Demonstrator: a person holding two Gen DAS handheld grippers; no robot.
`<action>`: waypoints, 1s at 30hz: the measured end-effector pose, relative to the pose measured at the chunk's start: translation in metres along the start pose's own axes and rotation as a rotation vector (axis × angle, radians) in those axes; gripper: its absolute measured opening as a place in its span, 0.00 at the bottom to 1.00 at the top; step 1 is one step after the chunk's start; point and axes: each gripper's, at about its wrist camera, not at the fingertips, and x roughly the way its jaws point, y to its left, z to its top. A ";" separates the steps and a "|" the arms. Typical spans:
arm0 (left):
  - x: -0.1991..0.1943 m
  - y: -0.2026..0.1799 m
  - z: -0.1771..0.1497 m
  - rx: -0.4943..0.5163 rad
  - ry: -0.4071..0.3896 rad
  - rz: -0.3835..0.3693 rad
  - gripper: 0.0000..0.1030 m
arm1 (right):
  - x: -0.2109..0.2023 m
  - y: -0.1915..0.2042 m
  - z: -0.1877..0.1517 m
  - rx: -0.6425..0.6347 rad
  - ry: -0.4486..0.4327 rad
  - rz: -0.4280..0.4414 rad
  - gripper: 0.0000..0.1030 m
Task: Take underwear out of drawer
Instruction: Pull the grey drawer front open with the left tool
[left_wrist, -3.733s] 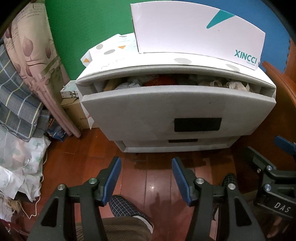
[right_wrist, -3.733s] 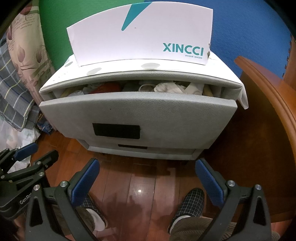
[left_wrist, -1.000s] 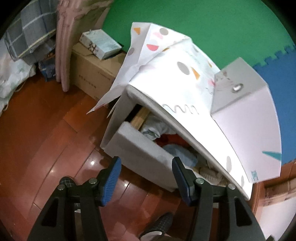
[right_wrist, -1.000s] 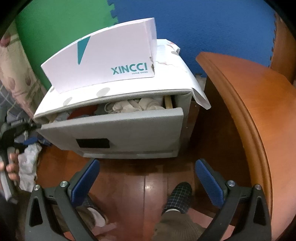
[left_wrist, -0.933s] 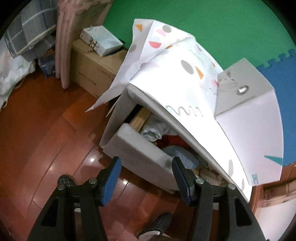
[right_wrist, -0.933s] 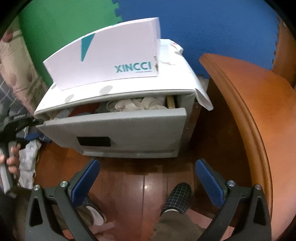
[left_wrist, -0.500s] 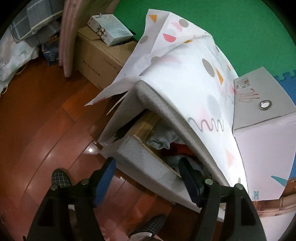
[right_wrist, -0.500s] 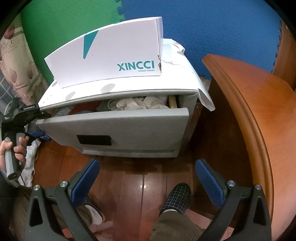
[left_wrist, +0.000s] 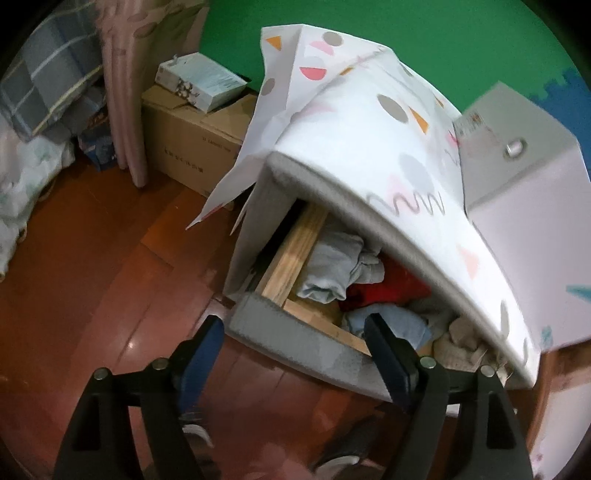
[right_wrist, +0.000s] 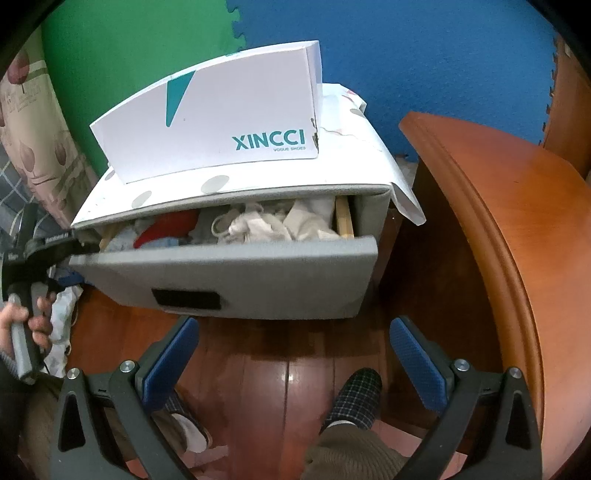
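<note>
1. Lying crumpled in the open grey drawer (right_wrist: 236, 273), the underwear (left_wrist: 334, 267) shows no clear long axis: pale blue, red, cream pieces.
2. Left gripper (left_wrist: 295, 334) has just opened wide, empty, above the drawer's corner.
3. Right gripper (right_wrist: 293, 334) gapes empty.

Left gripper (left_wrist: 293, 341) pitched steeply down, jaws just opened to full width, nothing between them. Right gripper (right_wrist: 293, 347) angled down, jaws wide, empty. Hand (right_wrist: 22, 325) grips left handle.

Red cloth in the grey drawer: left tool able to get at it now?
Probably yes. Left tool is open at the grey drawer's corner; the red cloth lies exposed, though the cabinet's overhanging top leaves a narrow gap.
</note>
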 end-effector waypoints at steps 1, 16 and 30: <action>-0.003 0.001 -0.004 0.021 0.001 0.010 0.79 | -0.001 0.000 -0.001 0.001 -0.003 0.000 0.99; -0.030 0.005 -0.046 0.204 0.105 0.155 0.80 | -0.009 -0.005 -0.002 0.027 -0.037 0.026 0.99; -0.039 0.002 -0.062 0.297 0.167 0.229 0.79 | -0.007 -0.004 -0.001 0.030 -0.031 0.039 0.99</action>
